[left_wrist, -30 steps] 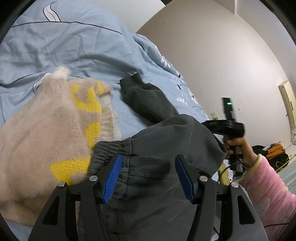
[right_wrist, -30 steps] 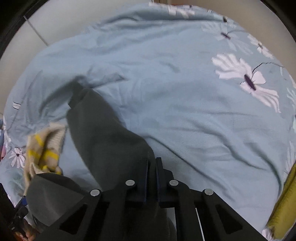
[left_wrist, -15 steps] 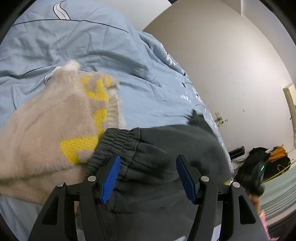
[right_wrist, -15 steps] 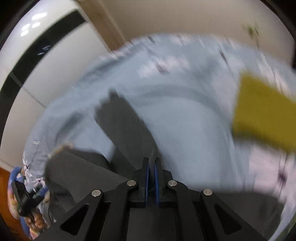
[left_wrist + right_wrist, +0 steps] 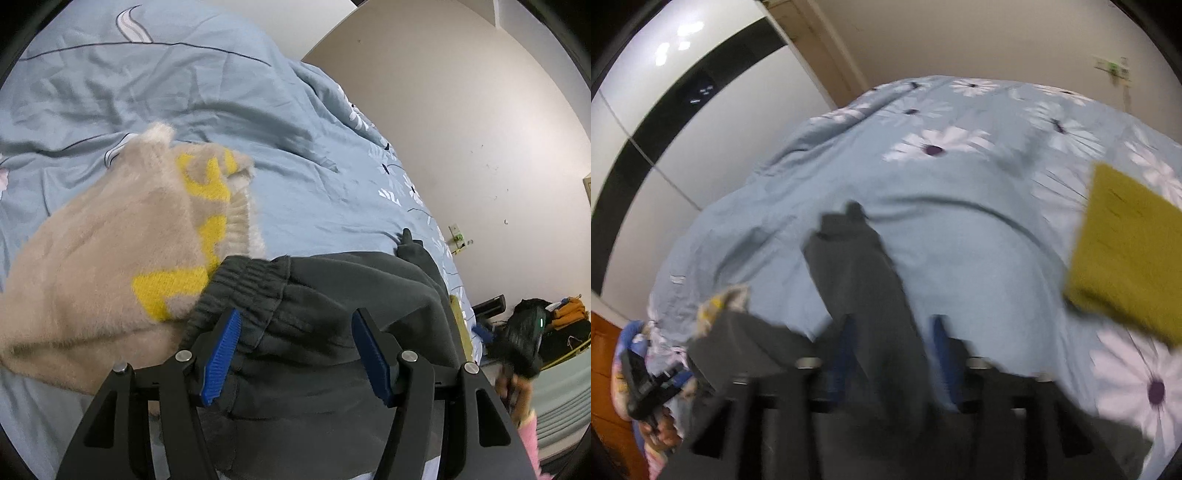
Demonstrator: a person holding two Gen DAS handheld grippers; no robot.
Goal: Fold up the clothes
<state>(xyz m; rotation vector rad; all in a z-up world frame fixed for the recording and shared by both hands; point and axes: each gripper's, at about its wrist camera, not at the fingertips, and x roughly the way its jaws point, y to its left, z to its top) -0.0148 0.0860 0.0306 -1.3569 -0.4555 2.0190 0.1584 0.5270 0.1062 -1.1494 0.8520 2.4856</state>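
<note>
Grey trousers lie on the bed; left gripper wide above their waistband, right gripper just opened, leg between its fingers.

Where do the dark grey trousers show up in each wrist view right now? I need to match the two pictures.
Left wrist: dark grey trousers fill the lower centre, elastic waistband between the open left gripper fingers.
Right wrist: one leg runs up the centre from the right gripper, whose jaws have just been opening.
Shared landmark: beige and yellow sweater, left of the trousers.
</note>
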